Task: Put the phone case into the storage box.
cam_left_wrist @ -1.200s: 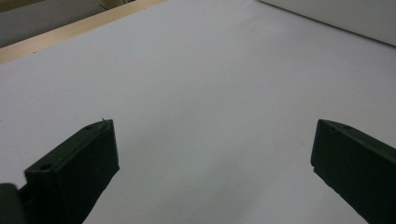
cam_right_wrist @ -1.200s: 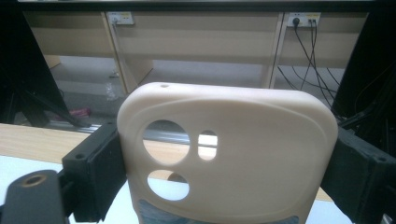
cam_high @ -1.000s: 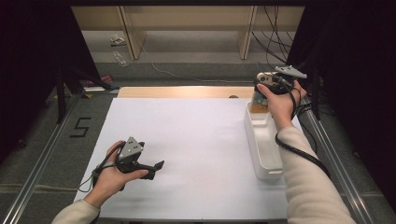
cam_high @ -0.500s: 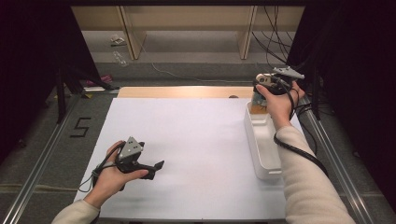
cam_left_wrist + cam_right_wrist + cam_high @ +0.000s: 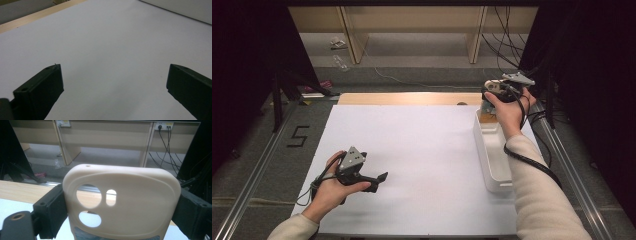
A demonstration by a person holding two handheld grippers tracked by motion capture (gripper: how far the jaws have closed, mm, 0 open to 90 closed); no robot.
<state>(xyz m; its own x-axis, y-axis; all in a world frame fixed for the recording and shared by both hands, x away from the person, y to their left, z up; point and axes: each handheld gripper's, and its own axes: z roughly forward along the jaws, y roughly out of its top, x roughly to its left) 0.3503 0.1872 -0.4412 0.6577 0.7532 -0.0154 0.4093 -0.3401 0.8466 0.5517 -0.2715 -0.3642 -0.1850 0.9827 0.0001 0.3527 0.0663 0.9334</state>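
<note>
The right gripper [image 5: 120, 220] pinches a cream phone case [image 5: 122, 202] between its jaws above the far end of the white tray [image 5: 492, 165] on the bench, the left gripper [image 5: 112, 95] rests with jaws spread, and next the case probably gets carried somewhere.

Cream sleeves [image 5: 542, 200]; black tongs [image 5: 379, 178] with grey plates.

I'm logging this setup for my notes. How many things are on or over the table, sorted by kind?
Grippers: 2, the left gripper over the white sheet and the right gripper by the bin's far end
Phone case: 1, cream, clamped between the right gripper's jaws
White bin: 1
Total: 4
</note>
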